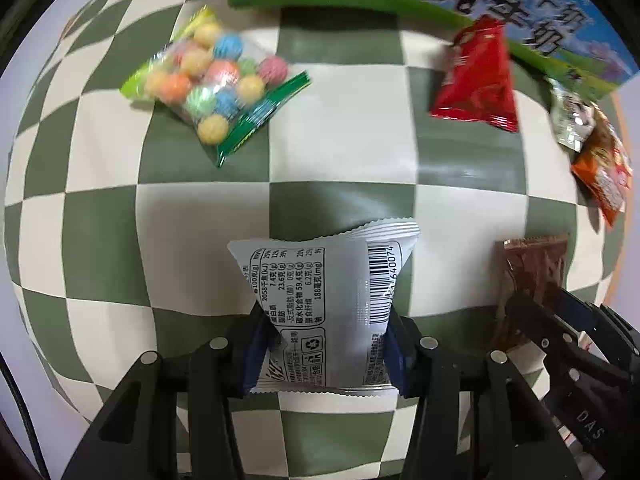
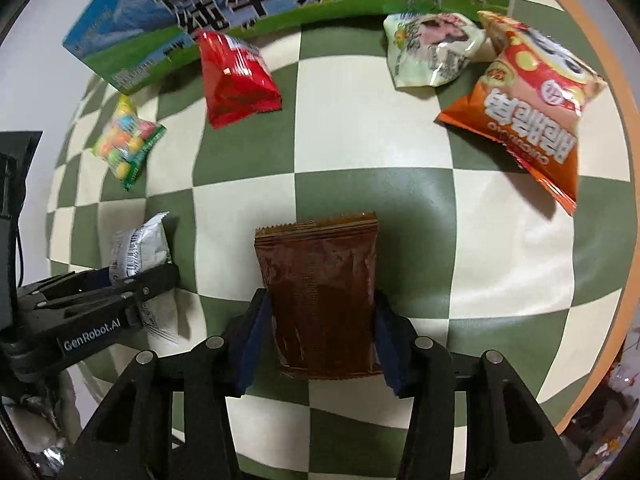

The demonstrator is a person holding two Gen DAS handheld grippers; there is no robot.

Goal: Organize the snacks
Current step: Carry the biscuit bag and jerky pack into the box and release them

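Left wrist: candy bag (image 1: 214, 80), red packet (image 1: 476, 80) beyond.

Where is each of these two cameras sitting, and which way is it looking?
Left wrist view: rides on the left gripper, looking down along its fingers at the white snack packet they pinch above the checkered cloth; the right gripper's tip enters at lower right.
Right wrist view: rides on the right gripper, looking down at the brown packet it clamps; the left gripper shows at left.
Shared: both packets, the red bag, the candy-ball bag, the milk carton.
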